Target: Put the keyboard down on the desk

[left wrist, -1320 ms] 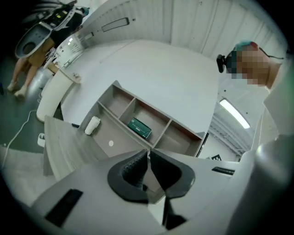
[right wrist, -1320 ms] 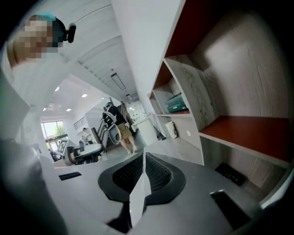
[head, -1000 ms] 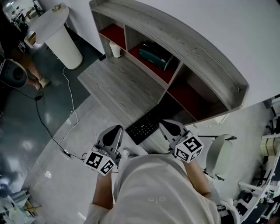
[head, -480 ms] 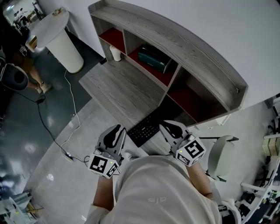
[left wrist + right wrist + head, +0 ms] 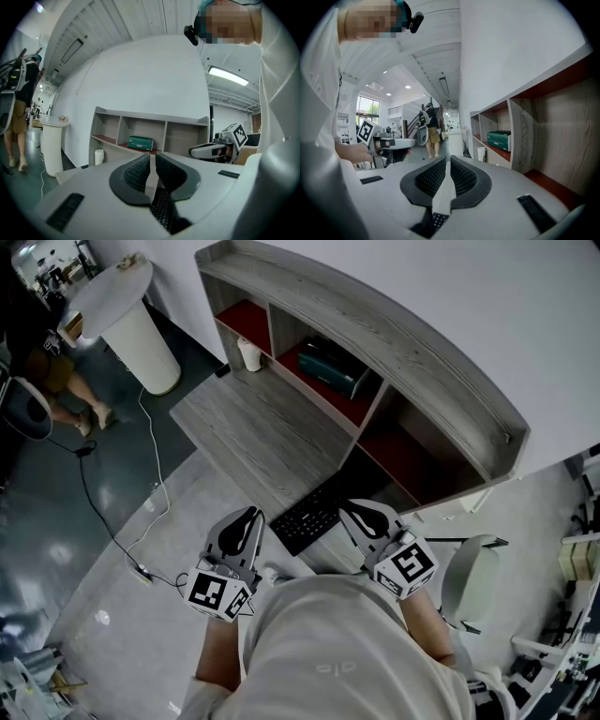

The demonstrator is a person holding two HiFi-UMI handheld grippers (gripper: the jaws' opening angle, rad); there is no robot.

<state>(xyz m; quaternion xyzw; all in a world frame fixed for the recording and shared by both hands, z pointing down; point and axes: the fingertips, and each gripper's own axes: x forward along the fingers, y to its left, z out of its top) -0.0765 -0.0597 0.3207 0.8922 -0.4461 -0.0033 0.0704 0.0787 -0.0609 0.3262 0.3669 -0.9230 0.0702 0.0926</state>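
A black keyboard [image 5: 307,512] with a pale edge hangs level between my two grippers, in front of the grey wooden desk [image 5: 253,423] and off its surface. My right gripper [image 5: 352,515] is shut on the keyboard's right edge, and the pale rim sits pinched between its pads [image 5: 447,176]. My left gripper [image 5: 251,518] is at the keyboard's left end. Its jaws are closing, with the pale edge in the narrow gap between them [image 5: 151,173] and keys [image 5: 161,211] showing below. The pads do not seem to press.
The desk carries a shelf unit with red-floored bays, a green box [image 5: 328,360] and a white jar [image 5: 248,354]. A white round stand [image 5: 122,306] and a person [image 5: 56,362] are far left. A cable [image 5: 150,493] runs over the floor. A pale chair [image 5: 469,582] stands at right.
The left gripper has shifted slightly by the keyboard's left end. The keyboard and right gripper have kept their place. The person at the far left has walked on.
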